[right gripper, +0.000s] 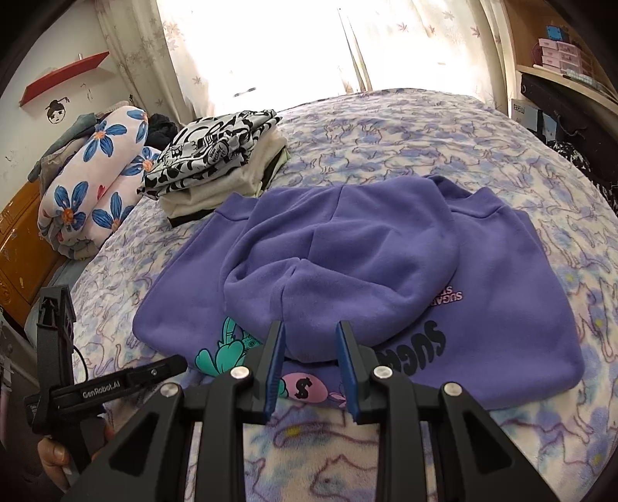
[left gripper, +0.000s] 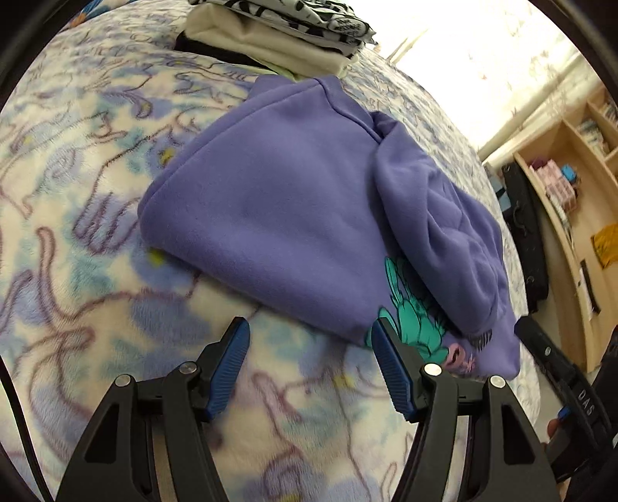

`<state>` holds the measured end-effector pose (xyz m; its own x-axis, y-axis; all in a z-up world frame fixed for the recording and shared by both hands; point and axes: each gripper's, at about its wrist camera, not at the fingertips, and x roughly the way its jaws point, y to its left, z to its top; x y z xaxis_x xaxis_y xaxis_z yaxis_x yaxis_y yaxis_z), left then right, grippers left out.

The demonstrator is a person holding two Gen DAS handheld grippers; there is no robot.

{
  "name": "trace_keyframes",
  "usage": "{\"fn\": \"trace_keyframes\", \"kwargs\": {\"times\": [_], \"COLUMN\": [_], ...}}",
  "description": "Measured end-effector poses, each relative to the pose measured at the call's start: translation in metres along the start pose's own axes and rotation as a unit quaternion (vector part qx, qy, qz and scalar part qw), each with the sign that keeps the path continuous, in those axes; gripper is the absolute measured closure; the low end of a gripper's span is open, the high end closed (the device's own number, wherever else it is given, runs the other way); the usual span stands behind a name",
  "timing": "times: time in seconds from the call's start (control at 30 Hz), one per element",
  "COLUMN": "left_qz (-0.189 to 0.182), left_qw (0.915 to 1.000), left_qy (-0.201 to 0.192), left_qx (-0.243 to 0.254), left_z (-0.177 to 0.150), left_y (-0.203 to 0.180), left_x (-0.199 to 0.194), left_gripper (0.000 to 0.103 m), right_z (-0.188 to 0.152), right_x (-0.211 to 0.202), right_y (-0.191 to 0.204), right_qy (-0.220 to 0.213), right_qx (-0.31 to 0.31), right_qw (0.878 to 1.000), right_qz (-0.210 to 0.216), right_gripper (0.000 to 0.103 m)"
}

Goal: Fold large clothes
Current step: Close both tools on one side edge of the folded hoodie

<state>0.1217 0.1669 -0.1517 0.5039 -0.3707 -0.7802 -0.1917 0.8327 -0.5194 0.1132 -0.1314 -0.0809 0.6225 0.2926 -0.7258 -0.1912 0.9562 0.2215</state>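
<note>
A purple hoodie (left gripper: 278, 200) (right gripper: 483, 278) lies partly folded on the bed's blue-and-cream cat blanket (left gripper: 96, 193) (right gripper: 386, 127). Its hood (right gripper: 347, 262) (left gripper: 436, 231) is laid over the printed front, where a teal cartoon and black letters show. My right gripper (right gripper: 310, 328) stands at the hood's near rim. Its jaws are a little apart, purple fabric shows in the gap, and the pads do not press on it. My left gripper (left gripper: 311, 328) is open over the blanket at the hoodie's near edge, its right fingertip (left gripper: 380, 326) at the teal print.
A stack of folded clothes (right gripper: 216, 154) (left gripper: 278, 31), topped by a black-and-white print, sits just behind the hoodie. A rolled floral quilt (right gripper: 96, 173) lies at the far left. A wooden shelf (left gripper: 571, 185) and a black case (left gripper: 525, 231) stand beside the bed.
</note>
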Motion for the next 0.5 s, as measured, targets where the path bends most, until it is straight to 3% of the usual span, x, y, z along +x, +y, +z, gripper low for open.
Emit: {"fn": "trace_keyframes", "kwargs": {"times": [0.43,0.5], "left_qz": [-0.022,-0.021], "left_qw": [0.9986,0.9977], "left_qy": [-0.046,-0.063], "left_qx": [-0.013,-0.012], "left_z": [0.054,0.064], "left_y": [0.003,-0.001], "left_x": [0.042,0.048], "left_gripper": [0.039,0.043], "right_z": [0.017,0.021], "right_x": [0.016,0.017], "right_y": [0.006,0.006], "right_qy": [-0.013,-0.025], "right_qx": [-0.014,-0.019], "right_qw": [1.000,0.999], "right_qz": [0.000,-0.006], "right_gripper": [0.076,0.076]}}
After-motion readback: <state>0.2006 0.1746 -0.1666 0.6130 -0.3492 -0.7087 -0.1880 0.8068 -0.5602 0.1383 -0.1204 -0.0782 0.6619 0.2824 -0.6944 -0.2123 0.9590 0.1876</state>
